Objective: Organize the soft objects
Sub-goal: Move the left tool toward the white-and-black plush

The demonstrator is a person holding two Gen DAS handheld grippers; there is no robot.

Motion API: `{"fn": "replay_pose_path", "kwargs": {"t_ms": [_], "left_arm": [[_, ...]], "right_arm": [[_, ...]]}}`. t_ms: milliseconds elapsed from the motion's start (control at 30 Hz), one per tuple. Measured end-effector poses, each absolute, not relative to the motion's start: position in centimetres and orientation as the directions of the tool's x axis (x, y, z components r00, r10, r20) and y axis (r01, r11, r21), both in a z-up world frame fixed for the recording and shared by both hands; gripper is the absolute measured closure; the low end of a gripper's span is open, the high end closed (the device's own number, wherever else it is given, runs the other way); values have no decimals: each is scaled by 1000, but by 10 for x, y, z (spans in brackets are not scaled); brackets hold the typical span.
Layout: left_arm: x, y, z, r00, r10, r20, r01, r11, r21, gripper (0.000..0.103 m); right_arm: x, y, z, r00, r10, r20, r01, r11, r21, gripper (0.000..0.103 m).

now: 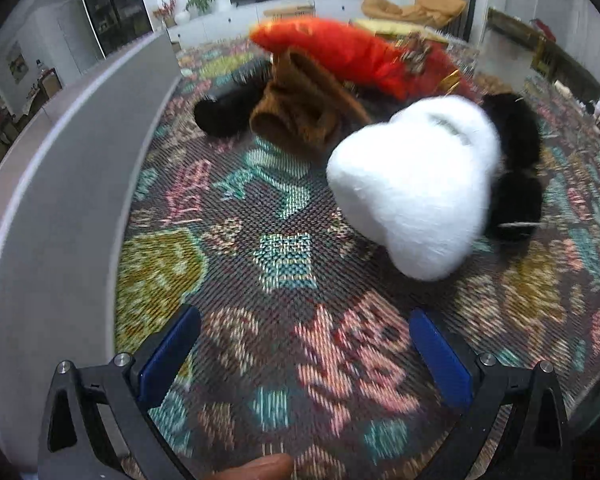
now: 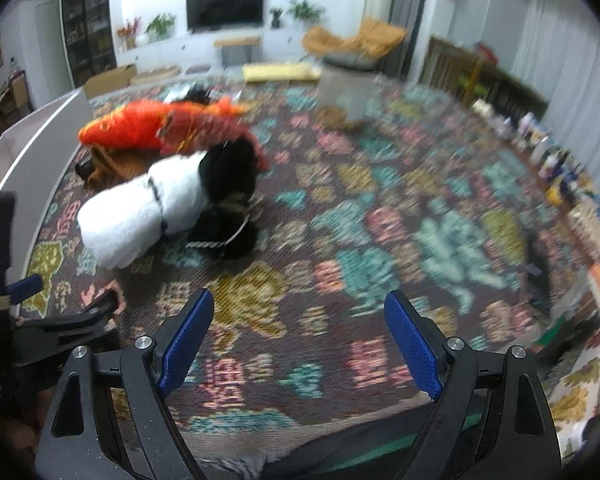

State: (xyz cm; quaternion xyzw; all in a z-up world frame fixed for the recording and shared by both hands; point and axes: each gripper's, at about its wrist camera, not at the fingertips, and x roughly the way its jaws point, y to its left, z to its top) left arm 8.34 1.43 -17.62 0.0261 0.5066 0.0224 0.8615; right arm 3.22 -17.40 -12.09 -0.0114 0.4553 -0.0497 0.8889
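The left gripper (image 1: 304,344) has its blue-padded fingers (image 1: 170,354) spread wide and holding nothing, above the patterned rug (image 1: 284,264). The right gripper (image 2: 300,340) is likewise released and empty. Only the left view shows the brown plush (image 1: 300,108) clearly, with a black piece (image 1: 224,112) beside it; a grey curved wall (image 1: 80,168) borders the rug at its left. The right view alone shows bottles (image 2: 540,148) lining the rug's far right edge. The white-and-black plush toy (image 2: 164,204) lies on its side, long axis running from the near white end to the black far end. Behind it, touching, lies the red-orange fish plush (image 2: 140,128), lengthwise across.
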Motion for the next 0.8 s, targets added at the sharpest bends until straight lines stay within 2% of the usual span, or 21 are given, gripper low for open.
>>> {"fn": "replay_pose_path", "kwargs": {"t_ms": [133, 233, 433, 567, 800], "left_arm": [[108, 24, -184, 493, 12, -870, -31, 1000, -4, 0], [128, 25, -185, 503, 30, -864, -45, 999, 9, 0], [145, 33, -187, 583, 30, -812, -62, 998, -8, 0], [143, 33, -187, 585, 32, -810, -65, 998, -7, 0], [143, 33, -187, 586, 33, -810, -65, 998, -6, 0]], "right_arm": [[66, -162, -150, 486, -35, -873, 52, 999, -11, 14], [95, -153, -175, 415, -11, -910, 45, 999, 9, 13], [113, -158, -178, 493, -29, -869, 55, 999, -2, 10], [98, -158, -183, 612, -10, -791, 12, 1000, -4, 9], [97, -155, -181, 610, -17, -792, 16, 1000, -10, 9]]}}
